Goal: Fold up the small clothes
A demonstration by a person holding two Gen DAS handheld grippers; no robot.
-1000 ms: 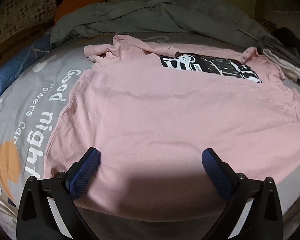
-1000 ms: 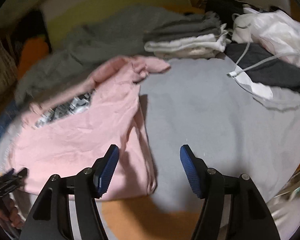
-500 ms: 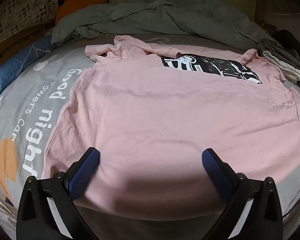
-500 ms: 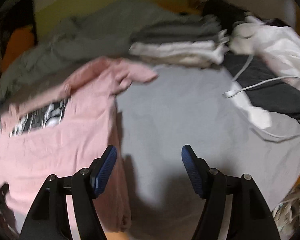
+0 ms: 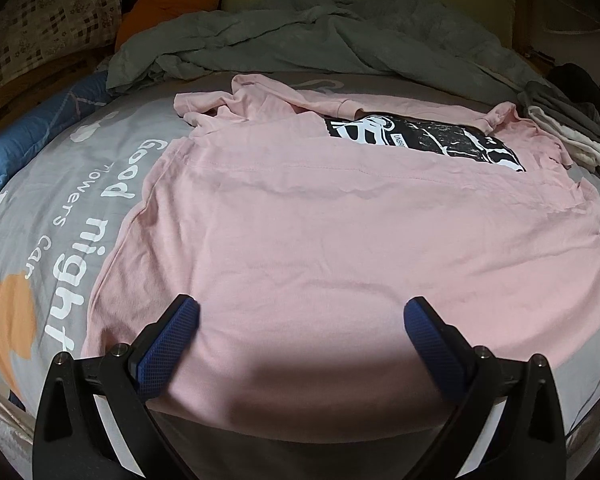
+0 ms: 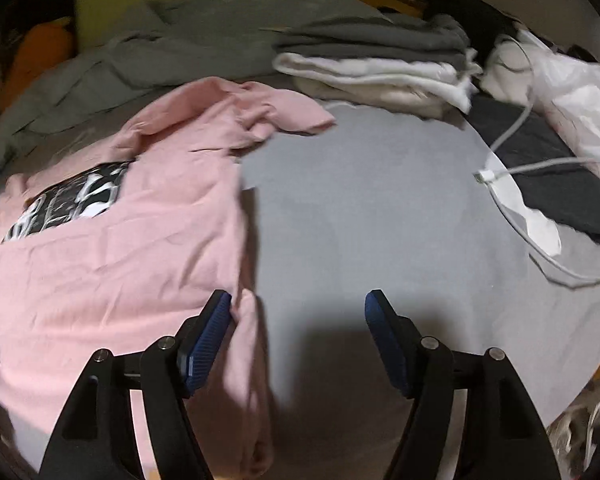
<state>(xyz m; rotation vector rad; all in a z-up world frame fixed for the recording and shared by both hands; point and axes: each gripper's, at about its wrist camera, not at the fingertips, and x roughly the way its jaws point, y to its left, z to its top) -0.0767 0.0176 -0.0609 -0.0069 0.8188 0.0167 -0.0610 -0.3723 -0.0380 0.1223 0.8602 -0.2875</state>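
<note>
A pink T-shirt (image 5: 340, 240) lies spread across the bed (image 5: 59, 208), its lower part folded up over the front so that only a strip of the black-and-white print (image 5: 420, 140) shows near the collar. The left hand-held gripper (image 5: 300, 320) hangs over the near edge of the shirt with its blue-padded fingers (image 5: 167, 344) wide apart and nothing between them. The right hand-held gripper (image 6: 297, 312) is at the shirt's right side edge; its jaws stand well apart and are opening a little further, gripping nothing, the left pad over the pink cloth and the right pad over bare grey sheet (image 6: 380, 208). Behind the shirt a grey blanket (image 5: 300, 40) is rumpled against the head of the bed. To the right sits a stack of folded clothes (image 6: 380, 64), grey on top of white, and beside it a white cable (image 6: 512, 168) trails over a dark garment (image 6: 552, 176).
</note>
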